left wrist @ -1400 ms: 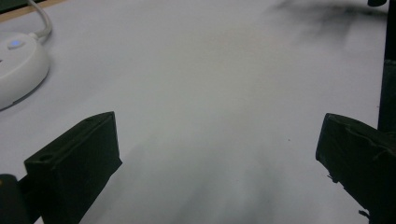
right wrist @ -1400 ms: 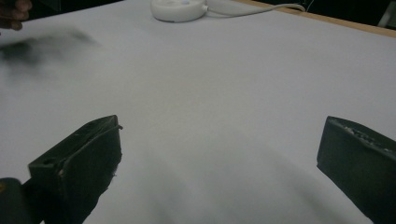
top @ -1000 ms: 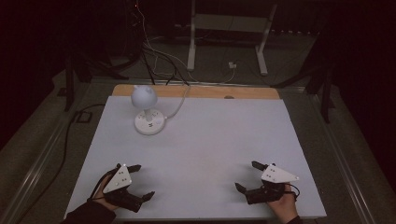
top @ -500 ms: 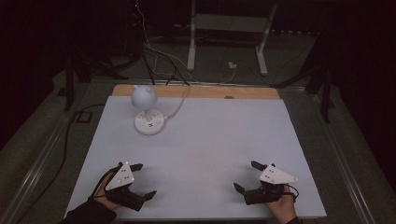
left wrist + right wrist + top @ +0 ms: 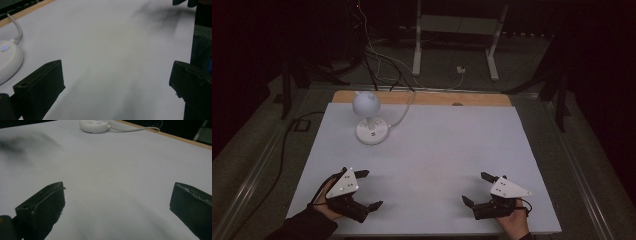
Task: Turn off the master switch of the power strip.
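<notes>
**Two grippers low at the near edge, jaws wide, nothing held**

Both grippers sit over the near strip of the white counter (image 5: 437, 150), well apart from each other.

Left gripper (image 5: 366, 190): close to the near left corner, held in a hand with a dark sleeve coming in from the bottom. Jaws stand wide apart and hold nothing; bare white surface shows between them in the left gripper view.

Right gripper (image 5: 477, 189): close to the near right corner, a short way in from the right edge. Jaws wide apart, nothing between them; the right gripper view shows bare surface from the jaws to the far side.

Lamp (image 5: 368, 117): small white lamp with a round globe head on a round base, standing upright in the far left part of the counter, well apart from both grippers. Its base (image 5: 7, 62) shows at the left edge of the left gripper view with a small blue light on top. A white cable (image 5: 404, 107) runs from the base over the far edge, where a wooden strip (image 5: 472, 98) borders the white top.

Open room: the middle of the counter between grippers and lamp is bare, as is the far right part.
</notes>
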### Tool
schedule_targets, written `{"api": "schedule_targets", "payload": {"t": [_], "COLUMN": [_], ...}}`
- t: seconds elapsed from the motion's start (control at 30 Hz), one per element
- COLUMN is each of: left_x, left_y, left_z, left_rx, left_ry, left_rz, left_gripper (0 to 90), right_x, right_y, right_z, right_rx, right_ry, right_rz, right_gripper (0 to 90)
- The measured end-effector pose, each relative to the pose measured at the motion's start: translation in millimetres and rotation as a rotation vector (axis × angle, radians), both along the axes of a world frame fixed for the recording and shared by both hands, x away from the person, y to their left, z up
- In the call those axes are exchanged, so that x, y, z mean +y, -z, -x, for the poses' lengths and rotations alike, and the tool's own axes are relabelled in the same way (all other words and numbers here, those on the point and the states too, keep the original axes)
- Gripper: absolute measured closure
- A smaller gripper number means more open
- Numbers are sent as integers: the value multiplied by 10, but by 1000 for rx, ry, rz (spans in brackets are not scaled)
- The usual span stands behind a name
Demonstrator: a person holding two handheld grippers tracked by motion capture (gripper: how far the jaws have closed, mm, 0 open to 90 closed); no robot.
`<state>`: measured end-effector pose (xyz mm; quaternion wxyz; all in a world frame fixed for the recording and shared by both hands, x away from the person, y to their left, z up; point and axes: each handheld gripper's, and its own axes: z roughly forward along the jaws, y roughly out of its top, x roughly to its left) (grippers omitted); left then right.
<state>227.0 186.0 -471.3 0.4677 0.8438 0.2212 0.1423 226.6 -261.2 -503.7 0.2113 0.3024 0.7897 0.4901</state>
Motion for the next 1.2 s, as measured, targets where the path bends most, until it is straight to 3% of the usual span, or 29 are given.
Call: {"api": "schedule_targets", "payload": {"t": [0.23, 0.77, 0.97, 1.2], "left_x": [-38, -94, -95, -133], "left_y": [-135, -367, -459, -471], "left_z": [-87, -290, -388, -510], "left_rx": [-8, -8, -22, -29], "left_ry": [4, 13, -8, -43], "left_rz": [18, 14, 24, 25], "left_gripper": [2, 2, 2, 2], "right_x": [3, -1, -8, -5], "right_y": [-8, -7, -7, -2], "right_z": [5, 5, 0, -3], "right_rx": [-4, -3, -1, 8], "right_ry": [1, 1, 5, 3], "right_rz": [-5, -8, -13, -16], "right_gripper": [0, 0, 0, 0]}}
